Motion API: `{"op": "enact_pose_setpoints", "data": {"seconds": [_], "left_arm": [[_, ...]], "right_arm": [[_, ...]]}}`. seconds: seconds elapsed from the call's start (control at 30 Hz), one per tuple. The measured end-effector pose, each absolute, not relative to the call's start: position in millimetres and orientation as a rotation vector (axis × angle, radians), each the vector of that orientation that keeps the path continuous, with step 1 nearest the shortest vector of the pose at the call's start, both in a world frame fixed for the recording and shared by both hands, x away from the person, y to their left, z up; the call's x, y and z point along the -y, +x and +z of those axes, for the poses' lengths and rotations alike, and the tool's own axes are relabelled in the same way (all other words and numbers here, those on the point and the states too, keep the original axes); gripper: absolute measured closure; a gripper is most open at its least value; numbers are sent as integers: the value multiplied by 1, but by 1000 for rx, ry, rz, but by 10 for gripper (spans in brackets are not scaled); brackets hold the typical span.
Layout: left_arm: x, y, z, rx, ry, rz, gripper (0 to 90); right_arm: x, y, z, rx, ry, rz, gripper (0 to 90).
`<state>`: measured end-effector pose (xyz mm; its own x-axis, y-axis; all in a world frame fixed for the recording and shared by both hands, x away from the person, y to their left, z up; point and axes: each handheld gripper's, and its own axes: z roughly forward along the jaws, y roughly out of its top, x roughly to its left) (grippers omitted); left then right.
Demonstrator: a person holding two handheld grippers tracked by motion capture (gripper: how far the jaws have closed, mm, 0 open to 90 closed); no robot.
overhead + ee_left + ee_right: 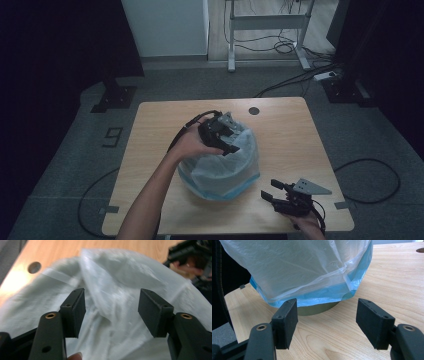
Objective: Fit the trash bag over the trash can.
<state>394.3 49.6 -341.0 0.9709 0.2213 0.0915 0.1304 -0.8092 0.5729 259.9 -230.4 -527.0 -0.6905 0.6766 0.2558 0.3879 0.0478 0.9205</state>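
Note:
A round bin stands on the wooden table, covered by a translucent white plastic bag with a blue hem. My left gripper hovers over the bag's top, jaws open, with the crumpled plastic right beneath them and nothing held. My right gripper rests low near the table's front right, open, pointing at the bin's base a short way off.
A round cable hole lies in the tabletop at the back. Beyond the table stand a white cabinet, a desk frame and floor cables. Bare wood lies right of the bin.

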Motion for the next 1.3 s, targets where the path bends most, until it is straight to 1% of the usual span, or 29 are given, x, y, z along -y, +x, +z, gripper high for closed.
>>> {"op": "enact_pose_setpoints", "data": {"seconds": [0.1, 0.33, 0.53, 0.63, 0.77, 0.83, 0.87, 0.9, 1.0, 1.13, 1.3], "left_arm": [[-48, 390, -343, -226, 2539, 200, 387], [-37, 380, -356, -172, 2644, 205, 390], [-37, 378, -358, -159, 2656, 202, 384], [-44, 377, -353, -174, 2624, 218, 375], [-69, 376, -336, -232, 2546, 245, 369], [-72, 375, -334, -241, 2536, 247, 364], [-83, 374, -330, -262, 2522, 252, 364], [-83, 374, -330, -262, 2522, 252, 364], [-102, 369, -328, -300, 2523, 249, 365], [-117, 365, -330, -330, 2522, 236, 366], [-125, 362, -335, -352, 2543, 207, 378]], "right_arm": [[230, 260, -527, -2081, 1088, 1689, 332], [230, 260, -529, -2087, 1089, 1684, 332], [230, 261, -529, -2094, 1088, 1680, 332], [230, 261, -530, -2094, 1089, 1680, 331], [231, 261, -530, -2091, 1096, 1680, 331], [231, 261, -530, -2091, 1096, 1680, 331], [231, 262, -530, -2091, 1094, 1677, 331], [231, 262, -530, -2092, 1093, 1676, 331], [230, 262, -530, -2094, 1093, 1673, 331], [229, 262, -531, -2104, 1089, 1664, 329], [231, 264, -530, -2101, 1094, 1661, 328]]}}
